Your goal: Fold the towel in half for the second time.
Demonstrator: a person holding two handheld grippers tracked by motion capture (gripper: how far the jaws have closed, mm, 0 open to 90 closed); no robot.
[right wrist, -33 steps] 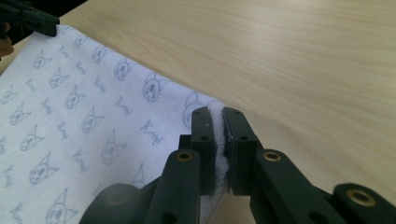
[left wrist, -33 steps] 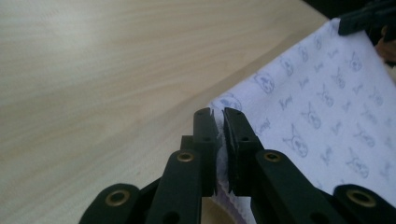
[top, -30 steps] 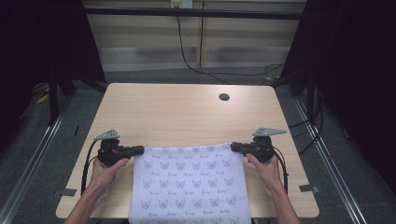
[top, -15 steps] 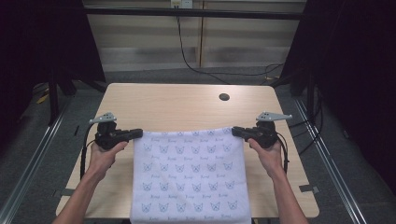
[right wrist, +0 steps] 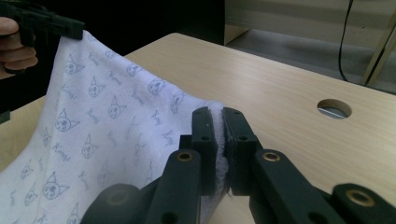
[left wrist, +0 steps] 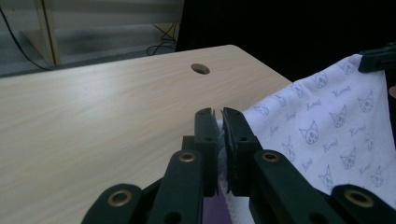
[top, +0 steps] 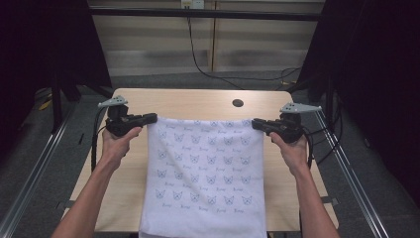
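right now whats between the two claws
The top edge of the white cat-print towel spans from the left claw to the right claw, clear in the high view.

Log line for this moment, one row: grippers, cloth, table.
left gripper: shut on towel corner | right gripper: shut on opposite corner | towel: stretched between them, far edge raised, near end draped over table front edge

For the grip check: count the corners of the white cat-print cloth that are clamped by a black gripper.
2. The left gripper clamps the white cat-print cloth at its far left corner, the right gripper at its far right corner. The near corners hang past the wooden table edge, unseen.
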